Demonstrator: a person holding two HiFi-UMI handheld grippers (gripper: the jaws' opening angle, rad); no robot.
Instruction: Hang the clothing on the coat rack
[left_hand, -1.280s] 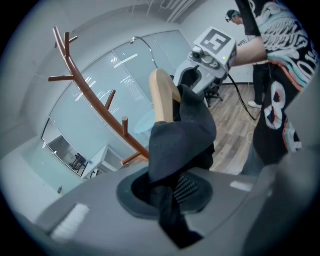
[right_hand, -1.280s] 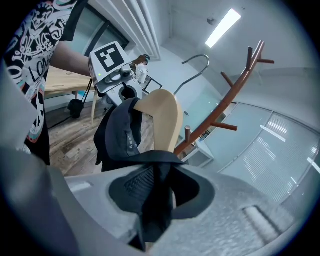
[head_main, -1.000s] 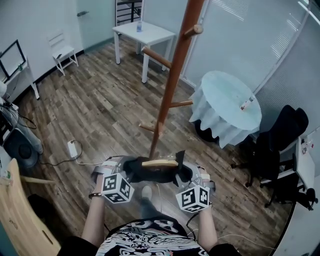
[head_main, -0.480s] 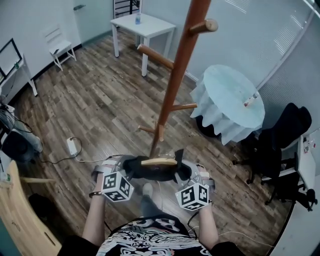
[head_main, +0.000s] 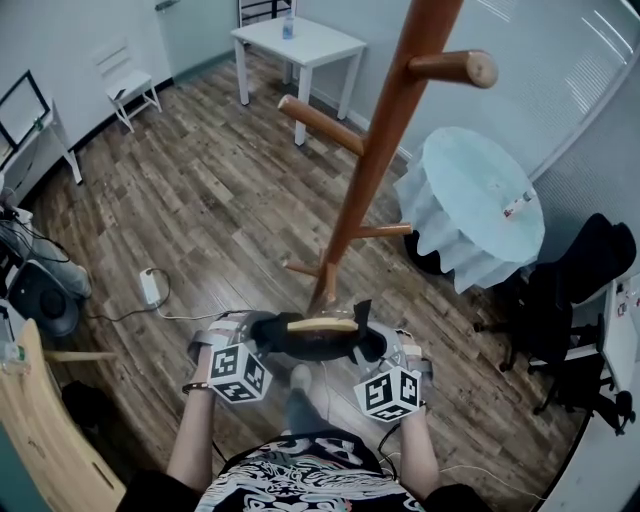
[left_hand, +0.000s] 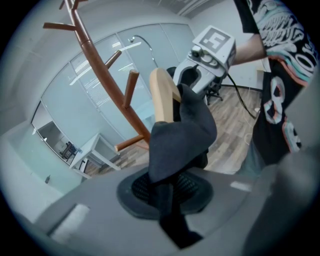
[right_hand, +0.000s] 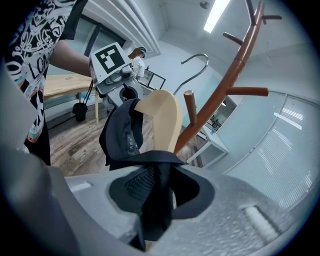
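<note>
Wood-plank flooring (head_main: 200, 190) ran across the whole room, with pale walls and glass panels around it. Tallest by far was the brown coat rack (head_main: 385, 150), its pole leaning up through the head view with bare pegs (head_main: 455, 68) sticking out at several heights. To its right sat a round table (head_main: 480, 200) under a pale cloth, and a black office chair (head_main: 580, 290) stood beyond that. A white table (head_main: 300, 45) and a white chair (head_main: 125, 85) stood farther off.

The person held the garment (head_main: 310, 345) low, in front of the waist, stretched between the two tools and near the foot of the rack, below every peg and on none of them. It was dark, almost black, soft and bunched, draped over a pale wooden hanger (head_main: 320, 325) whose broad shoulder showed bare on top. A small label showed inside one fold in the right gripper view. The hanger's metal hook (right_hand: 195, 62) curved up clear of the cloth.

The left gripper (head_main: 250, 335) was clamped on a fold of the garment at one end. The right gripper (head_main: 385, 350) pinched another fold at the other end, cloth trailing down between its jaws.
</note>
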